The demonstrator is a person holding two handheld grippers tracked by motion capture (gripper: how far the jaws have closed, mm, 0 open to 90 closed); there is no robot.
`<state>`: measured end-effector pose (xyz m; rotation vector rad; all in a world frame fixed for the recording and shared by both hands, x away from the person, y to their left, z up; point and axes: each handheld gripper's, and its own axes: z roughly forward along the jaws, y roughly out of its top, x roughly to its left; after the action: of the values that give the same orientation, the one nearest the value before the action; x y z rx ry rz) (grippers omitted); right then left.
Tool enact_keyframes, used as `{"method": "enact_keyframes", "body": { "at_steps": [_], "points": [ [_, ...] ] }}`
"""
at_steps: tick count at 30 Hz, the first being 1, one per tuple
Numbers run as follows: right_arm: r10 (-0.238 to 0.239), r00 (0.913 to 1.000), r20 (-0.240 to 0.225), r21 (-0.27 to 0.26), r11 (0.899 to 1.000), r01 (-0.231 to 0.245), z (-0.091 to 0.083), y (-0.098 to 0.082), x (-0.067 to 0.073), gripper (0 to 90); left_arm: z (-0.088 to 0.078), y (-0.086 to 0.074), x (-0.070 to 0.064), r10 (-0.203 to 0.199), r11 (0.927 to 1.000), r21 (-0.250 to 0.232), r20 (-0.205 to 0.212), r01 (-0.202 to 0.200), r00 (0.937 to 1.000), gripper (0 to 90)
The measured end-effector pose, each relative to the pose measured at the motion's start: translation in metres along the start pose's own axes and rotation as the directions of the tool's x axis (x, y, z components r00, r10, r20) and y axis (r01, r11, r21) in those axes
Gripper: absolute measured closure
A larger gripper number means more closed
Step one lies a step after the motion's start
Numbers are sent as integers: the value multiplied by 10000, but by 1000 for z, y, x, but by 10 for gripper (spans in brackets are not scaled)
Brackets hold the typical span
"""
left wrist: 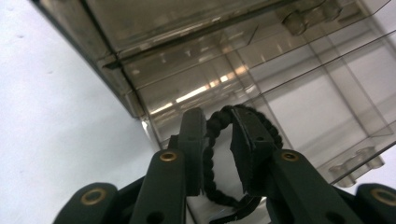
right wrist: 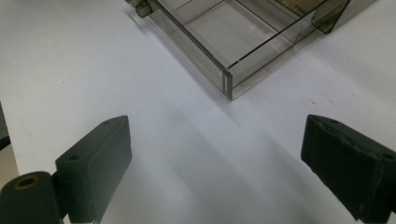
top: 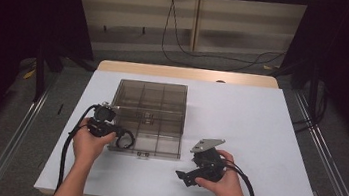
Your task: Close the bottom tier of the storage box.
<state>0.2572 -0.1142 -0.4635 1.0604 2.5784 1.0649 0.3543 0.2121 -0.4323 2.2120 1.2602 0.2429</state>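
- Evidently, the left gripper [left wrist: 218, 154] hovered over the clear compartment box's [top: 149, 117] near-left corner, its jaws barely apart around a black braided loop [left wrist: 211, 158].
- Judged step: dropping the loop into a compartment; next, widen and withdraw.
- Right gripper [top: 192, 175] waited above the tabletop [top: 258, 138] with jaws wide apart, holding nothing.

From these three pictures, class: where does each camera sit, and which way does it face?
High view: above the person's side, looking forward and down on the table; both forearms show.
Left gripper view: along the left gripper, a black braided loop between its jaws.
Right gripper view: along the open right gripper.
All share the clear compartment box.
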Motion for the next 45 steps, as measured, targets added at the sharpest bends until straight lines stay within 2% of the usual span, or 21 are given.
{"method": "enact_keyframes", "body": {
  "at_steps": [2, 4, 9, 12, 17, 19, 21, 23, 27, 32, 34, 38, 41, 45],
  "points": [
    [-5, 10000, 19, -7, 10000, 5, 0, 0, 0, 85, 0, 1, 0, 4, 10000, -24, 105, -4, 9999, 758],
    [-10, 10000, -53, 30, 10000, 10, 1, 0, 1, 85, 1, 2, -1, -108, 9996, -269, 170, 113, 9998, 783],
    [-84, 10000, -51, 111, 9999, 85, 3, -1, 3, 84, 3, 3, -1, -261, 9988, -403, 186, 269, 9995, 818],
    [-84, 9999, -65, 84, 9999, 85, 3, -1, 3, 86, 4, 4, -2, -173, 9985, -510, 215, 184, 9996, 821],
    [-57, 10000, -60, 73, 10000, 57, 3, 0, 3, 86, 11, 3, -4, -216, 9994, -253, 170, 220, 9996, 821],
    [-60, 10000, -53, 69, 10000, 60, 3, 0, 3, 85, 11, 3, -4, -95, 9999, 113, 319, 91, 9994, 829],
    [-57, 10000, -65, 50, 10000, 57, 2, 0, 3, 86, 13, 1, -5, 14, 9987, 501, 182, -23, 9998, 837],
    [-45, 10000, -78, 2, 10000, 45, 2, 0, 3, 86, 15, -2, -5, 62, 9986, 527, 161, -70, 9999, 822],
    [-62, 10000, -59, 0, 10000, 62, 1, 0, 2, 86, 11, -2, -5, 87, 9993, 367, 303, -98, 9995, 801],
    [-37, 10000, -44, 45, 10000, 37, 2, 0, 4, 87, 3, -4, -6, -112, 9999, 101, 567, 107, 9983, 766],
    [-36, 10000, -40, 24, 10000, 36, 2, 0, 4, 91, -1, -5, -6, 92, 9998, 159, 660, -102, 9978, 751],
    [27, 10000, -31, -61, 10000, -28, 0, 0, 2, 97, -3, -6, -5, 104, 9998, 180, 745, -117, 9972, 715],
    [62, 10000, -78, -109, 9999, -63, -1, 1, 2, 105, -7, -6, -4, -58, 9999, 101, 893, 50, 9960, 710],
    [113, 9999, -90, -206, 9997, -115, -1, 2, 1, 116, -14, -5, -5, 57, 10000, 5, 979, -57, 9952, 708]
  ]
}}
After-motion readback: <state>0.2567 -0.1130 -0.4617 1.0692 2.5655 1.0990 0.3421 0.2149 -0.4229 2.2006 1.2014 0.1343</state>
